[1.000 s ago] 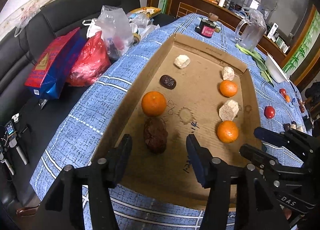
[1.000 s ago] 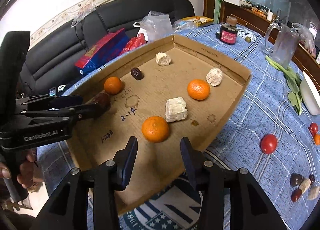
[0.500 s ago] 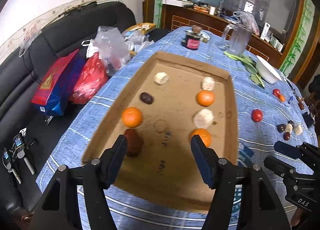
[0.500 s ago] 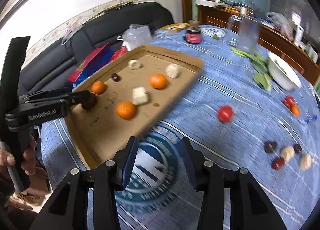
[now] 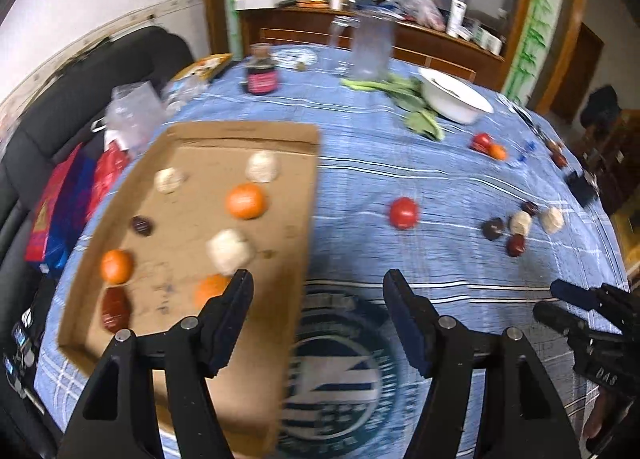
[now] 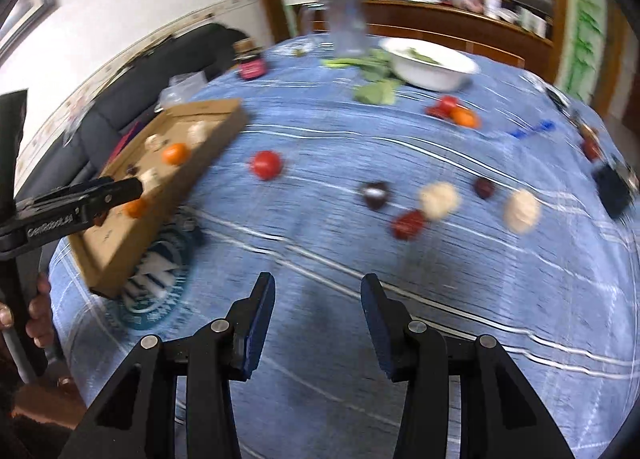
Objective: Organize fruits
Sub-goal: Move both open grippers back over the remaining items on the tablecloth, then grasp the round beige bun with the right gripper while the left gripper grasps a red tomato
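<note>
Right of the cardboard tray [image 5: 308,195]: both views have swung from tray to loose fruits [image 6: 438,199] on the surface | left gripper [image 5: 318,323] and right gripper [image 6: 318,329] apart, empty | next pick likely there.

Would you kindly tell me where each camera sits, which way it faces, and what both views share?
Left wrist: on the left tool, looking forward over the cardboard tray and blue tablecloth; its open fingers show, with the right tool at the right edge.
Right wrist: on the right tool, facing the loose fruit; its open fingers show, with the left tool and a hand at left.
Shared: tray, red tomato, white bowl.
</note>
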A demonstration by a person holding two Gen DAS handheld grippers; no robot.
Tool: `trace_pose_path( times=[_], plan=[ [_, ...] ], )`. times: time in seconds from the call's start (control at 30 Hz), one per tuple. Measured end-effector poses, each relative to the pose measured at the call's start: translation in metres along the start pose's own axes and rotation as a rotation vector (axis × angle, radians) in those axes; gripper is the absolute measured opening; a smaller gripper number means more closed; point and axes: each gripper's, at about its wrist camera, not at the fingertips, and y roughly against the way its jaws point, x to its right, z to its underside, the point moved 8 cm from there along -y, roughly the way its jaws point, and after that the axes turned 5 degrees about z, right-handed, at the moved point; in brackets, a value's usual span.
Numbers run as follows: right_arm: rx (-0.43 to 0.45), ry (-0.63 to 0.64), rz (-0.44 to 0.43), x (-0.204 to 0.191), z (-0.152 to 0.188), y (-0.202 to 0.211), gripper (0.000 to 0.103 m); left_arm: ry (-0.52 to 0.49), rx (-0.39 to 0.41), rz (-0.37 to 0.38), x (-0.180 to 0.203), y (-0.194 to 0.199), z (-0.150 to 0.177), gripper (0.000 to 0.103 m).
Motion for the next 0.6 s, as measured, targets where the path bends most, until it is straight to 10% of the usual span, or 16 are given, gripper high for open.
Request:
trace_pose_path(
  times=[0.3, 0.6],
  plan=[
    [0.021, -0.141, 0.118, 0.114, -0.016, 0.0, 0.049, -0.116, -0.065, 0.042, 0.069, -0.034, -0.001, 0.074],
    [-0.001, -0.1, 0.17, 0.146, -0.046, -0.043, 0.055, -0.169, -0.125, 0.053, 0.104, -0.062, -0.006, 0.074]
  ],
)
